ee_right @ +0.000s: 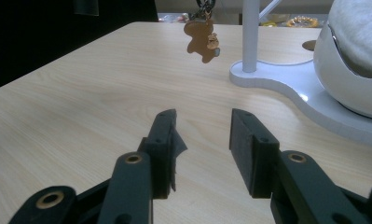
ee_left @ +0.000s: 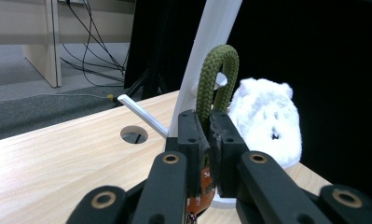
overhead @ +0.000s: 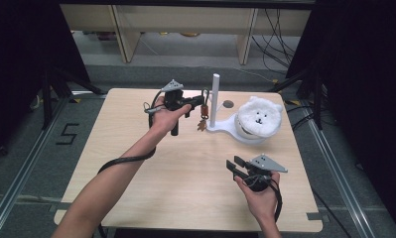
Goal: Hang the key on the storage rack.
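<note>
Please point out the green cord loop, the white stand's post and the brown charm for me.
green cord loop [ee_left: 219,77], left gripper view, on the top of its arch above the shut jaws.
white post [overhead: 215,101], high view, on the middle of its shaft.
brown charm [ee_right: 202,41], right gripper view, on its hanging body.

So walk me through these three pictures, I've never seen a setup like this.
A person sits at a wooden table with a hand-held two-jaw gripper in each hand. One picture looks down from above; the other two come from cameras riding on each gripper, looking along its black jaws. On the table stands a white stand with an upright post, its base cradling a white plush toy. The left gripper is shut on a green cord loop, from which a small brown charm dangles beside the post. The right gripper hovers low over the table, jaws apart, holding nothing.
</note>
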